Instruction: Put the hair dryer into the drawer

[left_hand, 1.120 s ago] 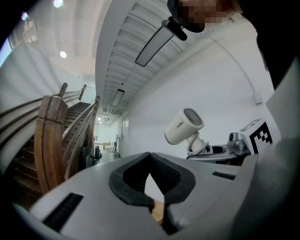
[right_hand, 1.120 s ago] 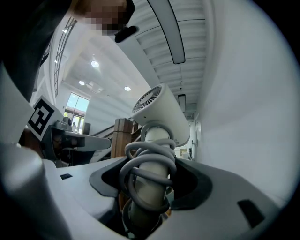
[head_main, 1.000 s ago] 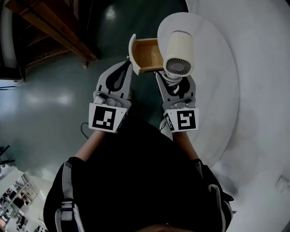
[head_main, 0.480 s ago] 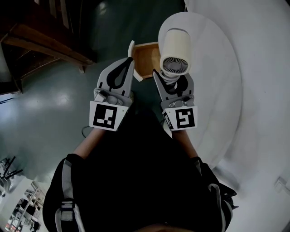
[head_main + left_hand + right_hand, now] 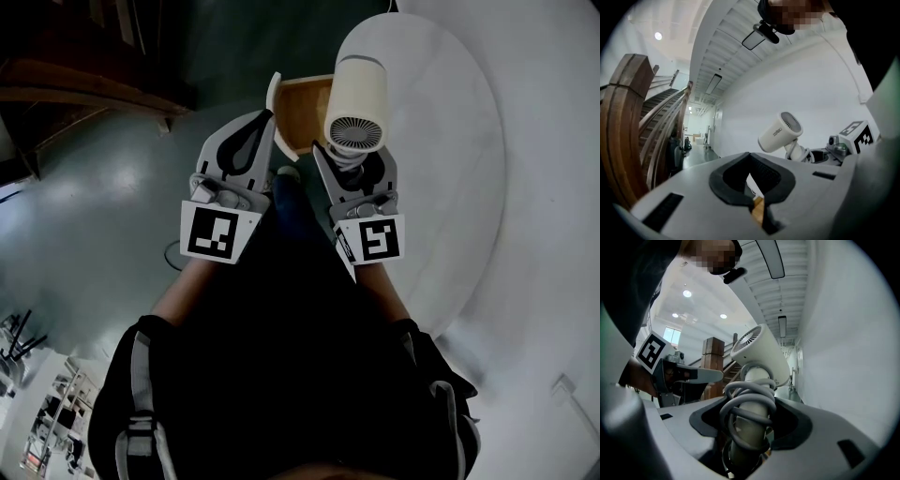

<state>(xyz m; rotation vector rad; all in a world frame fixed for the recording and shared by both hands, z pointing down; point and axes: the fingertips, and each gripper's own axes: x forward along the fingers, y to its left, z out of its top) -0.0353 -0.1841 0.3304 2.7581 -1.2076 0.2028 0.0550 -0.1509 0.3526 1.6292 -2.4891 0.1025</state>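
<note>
The cream hair dryer (image 5: 358, 94) has a round grille at its back end and a grey cord wound round its handle. My right gripper (image 5: 356, 161) is shut on that handle, with the barrel pointing away over the open drawer (image 5: 300, 112). The drawer has a wooden inside and a white front. In the right gripper view the hair dryer (image 5: 757, 355) rises straight out of the right gripper (image 5: 747, 430). My left gripper (image 5: 267, 120) hangs just left of the drawer front, shut on nothing. The left gripper view shows the hair dryer (image 5: 780, 133) to the right, beyond the left gripper (image 5: 757, 210).
The drawer sticks out of a white rounded cabinet (image 5: 450, 141) that fills the right side. A wooden stair rail (image 5: 94, 80) runs along the upper left above the dark green floor (image 5: 103, 206). The person's dark clothing fills the lower middle.
Both grippers have moved forward toward the drawer, side by side. The hair dryer's barrel now covers more of the drawer's right part.
</note>
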